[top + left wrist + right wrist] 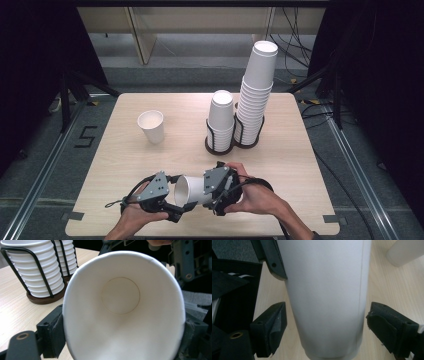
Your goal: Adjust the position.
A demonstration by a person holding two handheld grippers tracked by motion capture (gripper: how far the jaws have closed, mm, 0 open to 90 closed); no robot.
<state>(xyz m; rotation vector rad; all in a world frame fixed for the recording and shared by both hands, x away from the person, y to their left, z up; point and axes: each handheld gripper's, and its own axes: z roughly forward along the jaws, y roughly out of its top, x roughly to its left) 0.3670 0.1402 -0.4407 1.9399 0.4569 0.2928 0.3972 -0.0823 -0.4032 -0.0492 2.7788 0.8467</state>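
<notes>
Paper cup (192, 190), lying on its side above the near edge of the table (125, 165), held between our two hand-held grippers. Working down by size:

Table: light wood. It carries a two-post wire holder (232, 142) near the centre-right, with a tall cup stack (257, 95) in its right bay and a shorter stack (221, 117) in its left. We judge the holder keeps the nested stacks from toppling while single cups are pulled off.

Single cup (151, 126): stands upright, mouth up, left of the holder and well apart from it; probably one already separated.

Held cup: mouth points toward our left. In the left gripper view we look straight down into it, bottom disc visible.

Left hand-held gripper (172, 200): its jaws sit against both sides of the cup's rim, gripping it at the wide end. Right hand-held gripper (212, 192): jaws stand apart on either side of the cup's narrow end, with gaps visible in the right gripper view, so it is open around the cup, not clamping.

Judgement: the sideways hold suits a transfer or a pull between grippers.
</notes>
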